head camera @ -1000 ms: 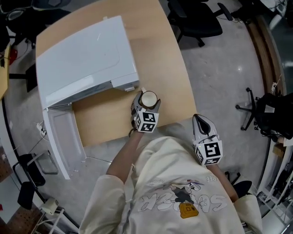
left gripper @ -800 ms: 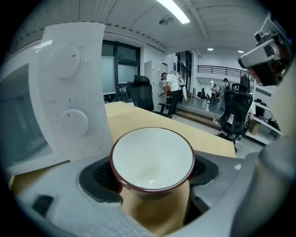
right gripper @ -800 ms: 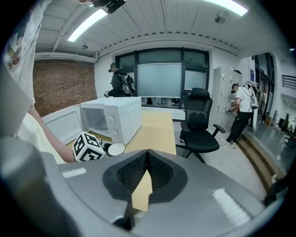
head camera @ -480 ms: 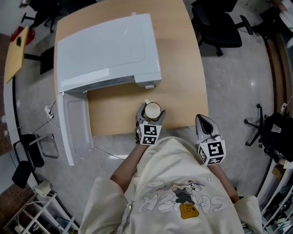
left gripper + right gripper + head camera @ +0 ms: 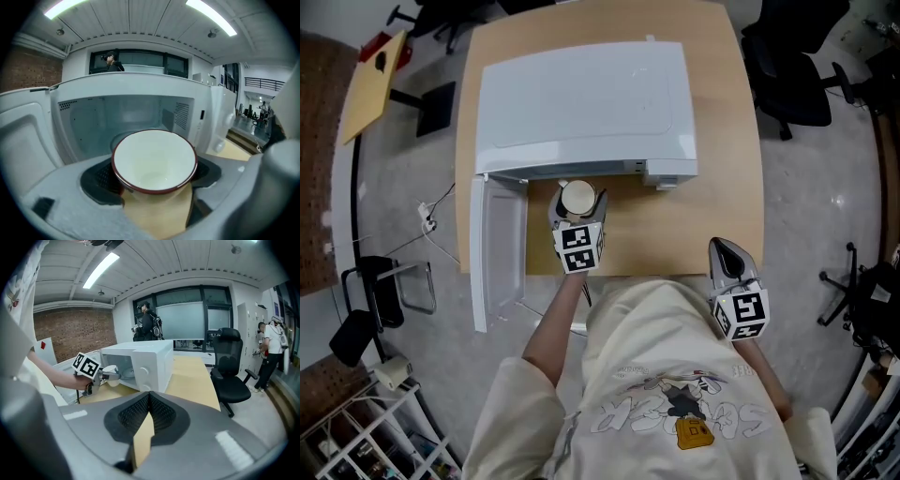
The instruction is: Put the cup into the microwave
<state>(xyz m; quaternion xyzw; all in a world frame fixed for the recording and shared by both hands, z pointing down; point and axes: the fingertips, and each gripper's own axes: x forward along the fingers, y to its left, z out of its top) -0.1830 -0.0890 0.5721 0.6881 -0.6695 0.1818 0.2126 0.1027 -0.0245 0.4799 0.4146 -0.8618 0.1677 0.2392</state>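
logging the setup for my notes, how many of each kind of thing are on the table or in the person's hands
microwave: 1
cup: 1
grippers: 2, the left gripper shut on the cup, the right gripper shut and empty
total: 4

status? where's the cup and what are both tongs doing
Holding: left tongs shut on the cup; right tongs shut, empty. Cup upright at the microwave mouth, not inside yet. Its door swung open, nothing seen in the way.
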